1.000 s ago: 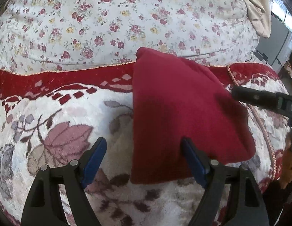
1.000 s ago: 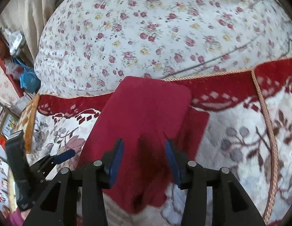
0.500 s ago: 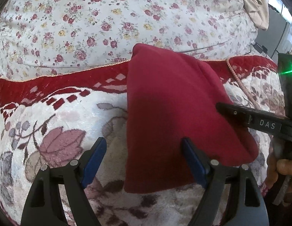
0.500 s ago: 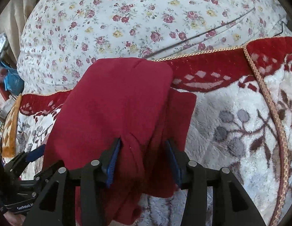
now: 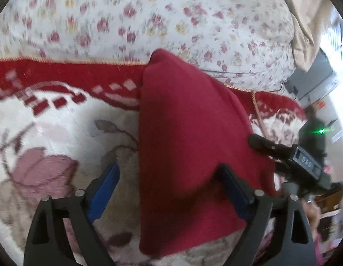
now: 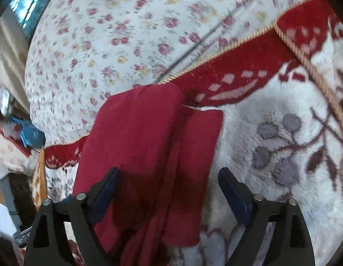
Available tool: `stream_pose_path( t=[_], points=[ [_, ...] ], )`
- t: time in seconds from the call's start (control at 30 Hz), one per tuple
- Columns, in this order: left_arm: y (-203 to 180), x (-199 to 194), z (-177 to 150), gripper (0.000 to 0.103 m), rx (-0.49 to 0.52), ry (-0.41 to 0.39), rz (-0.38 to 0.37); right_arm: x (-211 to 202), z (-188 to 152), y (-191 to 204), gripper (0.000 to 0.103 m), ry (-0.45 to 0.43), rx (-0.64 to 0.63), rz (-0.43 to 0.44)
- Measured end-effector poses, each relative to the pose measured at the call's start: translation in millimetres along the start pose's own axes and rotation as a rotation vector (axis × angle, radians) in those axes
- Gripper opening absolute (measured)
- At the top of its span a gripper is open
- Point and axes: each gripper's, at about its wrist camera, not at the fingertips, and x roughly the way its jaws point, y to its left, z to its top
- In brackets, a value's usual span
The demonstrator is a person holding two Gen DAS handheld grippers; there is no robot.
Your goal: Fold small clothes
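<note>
A dark red garment [image 5: 189,146] lies folded in layers on a plush floral blanket [image 5: 60,137]. In the right wrist view the garment [image 6: 145,155] shows an upper folded layer over a lower one that sticks out to the right. My left gripper [image 5: 169,184] is open, its left finger over the blanket and its right finger over the cloth. My right gripper [image 6: 169,186] is open wide and straddles the garment's near part. The right gripper's finger [image 5: 266,144] also shows at the garment's right edge in the left wrist view.
A white sheet with small roses [image 5: 149,17] covers the bed beyond the blanket's red border [image 5: 71,75]. A thin dark cable [image 6: 207,37] lies across the sheet. Beige cloth [image 5: 308,33] hangs at the far right. Clutter [image 6: 18,133] sits beside the bed.
My right gripper has opened wide; half a second ago its fingers were close together on a bunched ridge of the garment. Both cameras have shifted and the views are blurred.
</note>
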Motion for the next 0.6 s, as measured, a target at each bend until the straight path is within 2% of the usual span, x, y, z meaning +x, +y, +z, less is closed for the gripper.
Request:
stream_pose_path(
  t=[0.07,0.23,0.27,0.3,0.33,0.4,0.43,0.47,0.6],
  points=[
    [4,10,4,0.096,-0.015,0.012,-0.032,9,2,-2,0.097,0.007,0.002,0.022],
    [3,32,12,0.098,-0.018,0.052,-0.076,28,6,17,0.097,0.026,-0.095,0.04],
    [0,32,14,0.098,-0.007,0.054,-0.073,31,6,21,0.094,0.025,-0.111,0.038],
    [-2,32,15,0.088,0.005,0.057,-0.077,33,6,24,0.09,0.022,-0.122,0.024],
    [-7,30,15,0.079,0.024,0.064,-0.089,33,6,28,0.083,0.016,-0.133,0.006],
    [-15,21,14,0.071,0.059,0.048,-0.052,24,6,32,0.067,-0.007,-0.139,-0.003],
    [-17,16,12,0.066,0.079,0.04,-0.045,18,6,33,0.056,-0.015,-0.141,0.016],
    [-20,10,11,0.064,0.095,0.035,-0.041,13,6,35,0.05,-0.014,-0.139,0.033],
    [-28,-29,-4,0.058,0.122,0.019,-0.054,-10,-6,53,0.047,0.017,-0.162,0.1]
  ],
)
